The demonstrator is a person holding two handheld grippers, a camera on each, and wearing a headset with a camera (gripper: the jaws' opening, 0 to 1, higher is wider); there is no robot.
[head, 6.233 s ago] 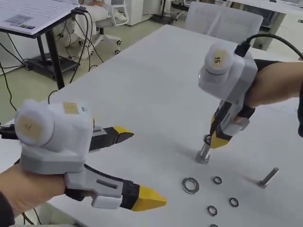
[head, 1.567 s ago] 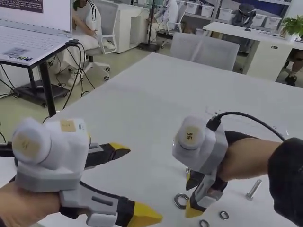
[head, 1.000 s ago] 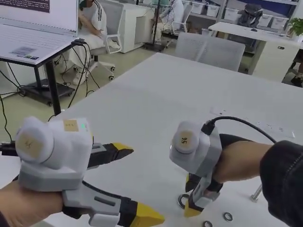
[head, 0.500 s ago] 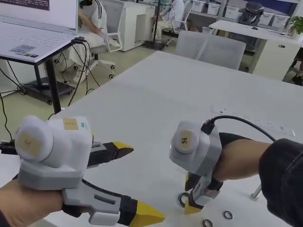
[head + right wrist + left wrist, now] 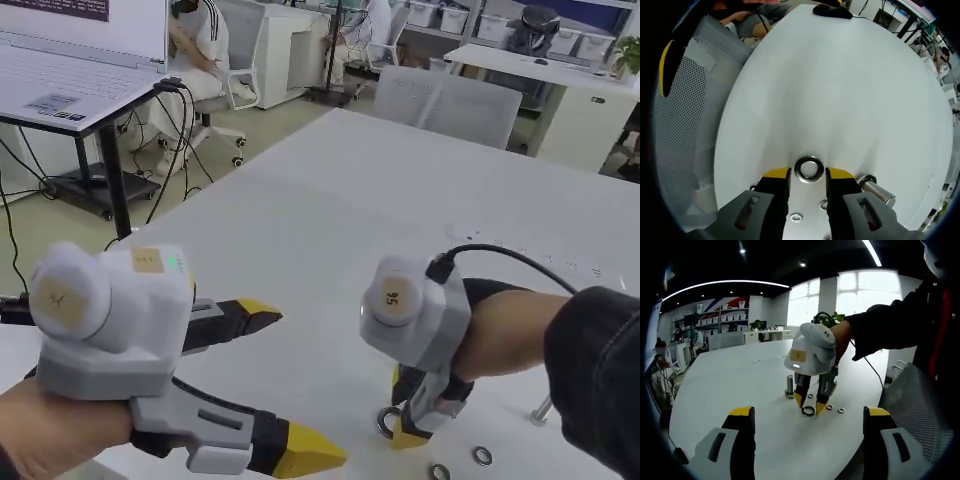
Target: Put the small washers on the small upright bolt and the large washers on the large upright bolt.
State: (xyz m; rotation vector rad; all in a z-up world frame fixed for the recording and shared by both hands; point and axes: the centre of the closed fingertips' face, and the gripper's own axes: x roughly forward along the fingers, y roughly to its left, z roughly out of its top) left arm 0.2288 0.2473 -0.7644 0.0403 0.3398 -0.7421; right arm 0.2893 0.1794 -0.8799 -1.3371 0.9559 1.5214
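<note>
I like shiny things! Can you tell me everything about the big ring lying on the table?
The big ring is a flat, round washer of shiny grey metal with a wide hole. It lies flat on the white table, right at the open yellow tips of the right gripper. Whether they touch it, I cannot tell.

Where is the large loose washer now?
In the right gripper view, the large washer lies flat on the table between the tips of the right tongs, beside the large bolt.
</note>
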